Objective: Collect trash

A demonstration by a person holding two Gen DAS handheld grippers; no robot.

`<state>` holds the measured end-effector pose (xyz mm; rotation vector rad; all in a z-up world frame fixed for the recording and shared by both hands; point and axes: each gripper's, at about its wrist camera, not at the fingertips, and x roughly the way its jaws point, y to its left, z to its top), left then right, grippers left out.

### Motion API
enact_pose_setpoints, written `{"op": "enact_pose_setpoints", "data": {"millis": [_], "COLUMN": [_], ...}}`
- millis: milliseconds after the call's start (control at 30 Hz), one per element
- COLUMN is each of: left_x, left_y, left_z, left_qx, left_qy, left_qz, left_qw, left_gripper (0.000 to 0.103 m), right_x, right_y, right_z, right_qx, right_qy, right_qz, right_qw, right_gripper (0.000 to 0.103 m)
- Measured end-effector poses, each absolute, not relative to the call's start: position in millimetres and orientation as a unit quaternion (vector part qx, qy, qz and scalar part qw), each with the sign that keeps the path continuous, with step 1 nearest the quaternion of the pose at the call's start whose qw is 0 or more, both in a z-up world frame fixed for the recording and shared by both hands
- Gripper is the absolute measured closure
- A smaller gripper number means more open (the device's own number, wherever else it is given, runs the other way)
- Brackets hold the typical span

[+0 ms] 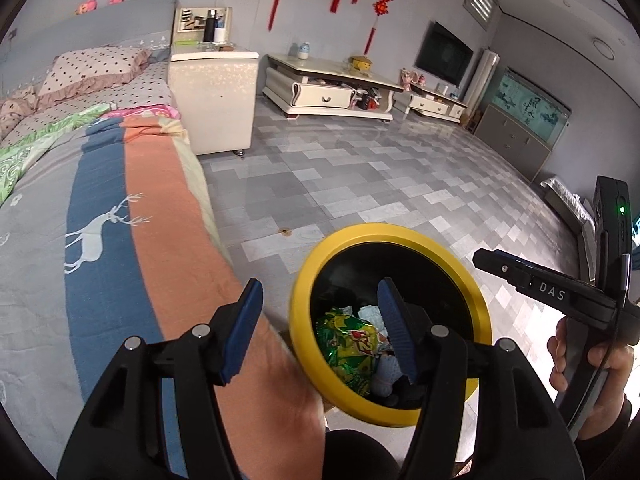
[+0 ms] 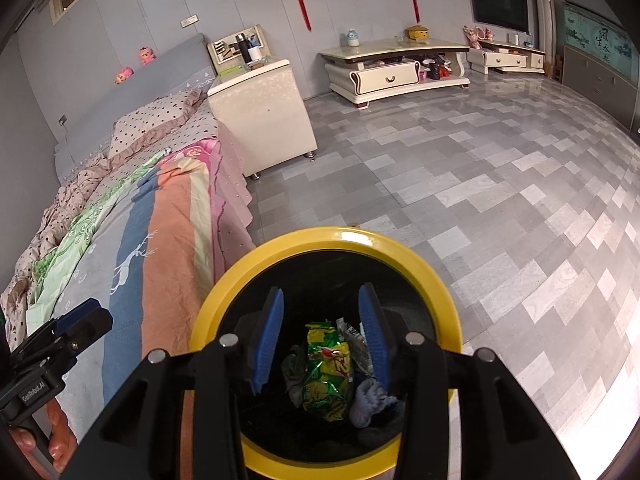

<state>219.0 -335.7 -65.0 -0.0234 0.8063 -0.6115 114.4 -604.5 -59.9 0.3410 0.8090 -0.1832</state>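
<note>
Both grippers hang over the bin point(image 2: 326, 240), a round yellow-rimmed tub with a dark inside, hard against the bed point(image 2: 160, 232) edge: right gripper point(image 2: 322, 338) jaws part-open and empty above the opening, left gripper point(image 1: 316, 330) jaws wider, empty, straddling the rim on the bed side. Down in the bin lie a crinkled green-yellow foil wrapper point(image 2: 326, 376), a knit sock point(image 2: 370, 400) and paper scraps. Beyond, glossy grey tiled floor point(image 2: 460, 184) runs open to a cream nightstand point(image 2: 264, 116) and a low TV stand point(image 2: 396, 70) on the far wall.
</note>
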Motion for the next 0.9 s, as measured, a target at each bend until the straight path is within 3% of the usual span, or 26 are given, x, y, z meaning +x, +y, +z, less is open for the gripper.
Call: {"op": "enact_pose_setpoints", "data": {"millis": [900], "left_x": [196.5], "left_y": [-115.2], "left_z": [-42.4], "left_qx": [-0.089], "left_qy": [0.356], "left_qz": [-0.131], "left_qw": [0.921], "left_gripper": [0.045], "right_x": [158.7], "right_y": [-411.0], "right_z": [-39.5], "right_qx": [0.106], "right_qy": [0.403], "right_qz": [0.076], "right_qw": [0.906], "right_gripper": [0.066]}}
